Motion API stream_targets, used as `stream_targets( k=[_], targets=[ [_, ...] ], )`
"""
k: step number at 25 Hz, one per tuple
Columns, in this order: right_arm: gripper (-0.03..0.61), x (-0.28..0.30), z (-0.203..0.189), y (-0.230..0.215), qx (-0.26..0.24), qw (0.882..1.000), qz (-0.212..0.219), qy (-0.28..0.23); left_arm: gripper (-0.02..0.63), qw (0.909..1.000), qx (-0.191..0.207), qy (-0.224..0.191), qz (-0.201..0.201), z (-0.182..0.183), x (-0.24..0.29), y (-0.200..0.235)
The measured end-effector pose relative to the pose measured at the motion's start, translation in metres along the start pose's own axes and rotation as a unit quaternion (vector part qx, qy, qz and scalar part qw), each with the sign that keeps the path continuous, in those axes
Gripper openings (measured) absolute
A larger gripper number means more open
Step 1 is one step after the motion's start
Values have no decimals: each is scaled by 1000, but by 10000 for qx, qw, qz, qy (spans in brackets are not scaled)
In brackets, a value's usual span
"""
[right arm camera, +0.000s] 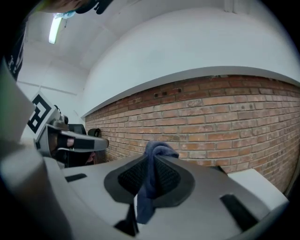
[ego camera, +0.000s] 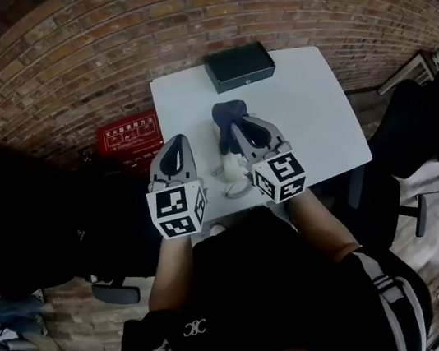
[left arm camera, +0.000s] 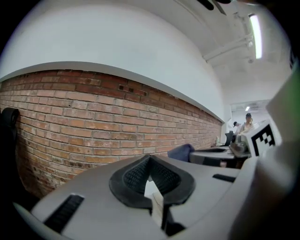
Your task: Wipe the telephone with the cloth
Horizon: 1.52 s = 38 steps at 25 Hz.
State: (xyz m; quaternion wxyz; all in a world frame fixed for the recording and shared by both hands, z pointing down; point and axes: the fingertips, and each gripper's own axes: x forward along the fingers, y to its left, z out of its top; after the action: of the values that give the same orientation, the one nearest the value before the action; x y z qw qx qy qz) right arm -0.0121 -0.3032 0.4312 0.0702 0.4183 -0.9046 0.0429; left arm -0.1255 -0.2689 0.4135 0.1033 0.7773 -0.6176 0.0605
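My right gripper (ego camera: 233,129) is shut on a dark blue cloth (ego camera: 228,114), held above the white table (ego camera: 309,114). In the right gripper view the cloth (right arm camera: 152,180) hangs bunched between the ribbed pads (right arm camera: 168,177). A white object (ego camera: 233,174), perhaps the telephone, lies on the table under the right gripper and is mostly hidden. My left gripper (ego camera: 176,142) hovers beside it at the table's left edge, shut with nothing in it. Its pads (left arm camera: 165,177) meet in the left gripper view, where the cloth (left arm camera: 181,152) shows to the right.
A black box (ego camera: 240,67) sits at the table's far edge. A red sign (ego camera: 128,134) lies on the floor left of the table. A black office chair (ego camera: 423,124) stands at the right. A brick wall (left arm camera: 70,126) runs behind.
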Motion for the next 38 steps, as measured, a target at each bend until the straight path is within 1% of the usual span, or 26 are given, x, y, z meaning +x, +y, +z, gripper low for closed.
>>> stream_targets(
  k=[3,5,7,10,13,17,21,24,27,30,33,36,38],
  targets=[
    [26,17,-16,-5,-81,9993,303,221,-8,9997,-86,41,238,0,4,4],
    [26,28,-27,-8,17,9978,547,374,-8,9992,-193,61,342,-1,6,5],
    [26,39,-38,-11,106,9957,752,523,-8,9989,-219,79,412,-1,7,5],
    [26,60,-56,-13,45,9927,921,781,-8,9981,-231,135,555,-4,6,12],
    [26,74,-74,-15,13,9898,997,1015,-8,9971,-273,193,682,-8,5,19],
    [26,87,-96,-18,-105,9870,944,1295,-8,9963,-276,221,777,-10,5,26],
    [26,96,-119,-25,-361,9821,770,1682,-8,9959,-277,240,829,-11,4,31],
    [26,102,-140,-31,-495,9755,676,2032,-8,9957,-285,269,835,-13,4,33],
    [26,107,-164,-35,-466,9677,632,2395,-8,9959,-278,281,817,-14,5,32],
    [26,115,-184,-43,-523,9582,458,2774,-8,9962,-208,271,799,-13,3,33],
    [26,121,-192,-49,-481,9562,305,2872,-8,9965,-183,287,763,-15,-2,33],
    [26,124,-191,-46,-595,9551,215,2894,-8,9966,-197,311,736,-18,-9,38],
    [26,122,-191,-45,-587,9556,121,2884,-8,9968,-196,316,701,-19,-13,39]
  ],
)
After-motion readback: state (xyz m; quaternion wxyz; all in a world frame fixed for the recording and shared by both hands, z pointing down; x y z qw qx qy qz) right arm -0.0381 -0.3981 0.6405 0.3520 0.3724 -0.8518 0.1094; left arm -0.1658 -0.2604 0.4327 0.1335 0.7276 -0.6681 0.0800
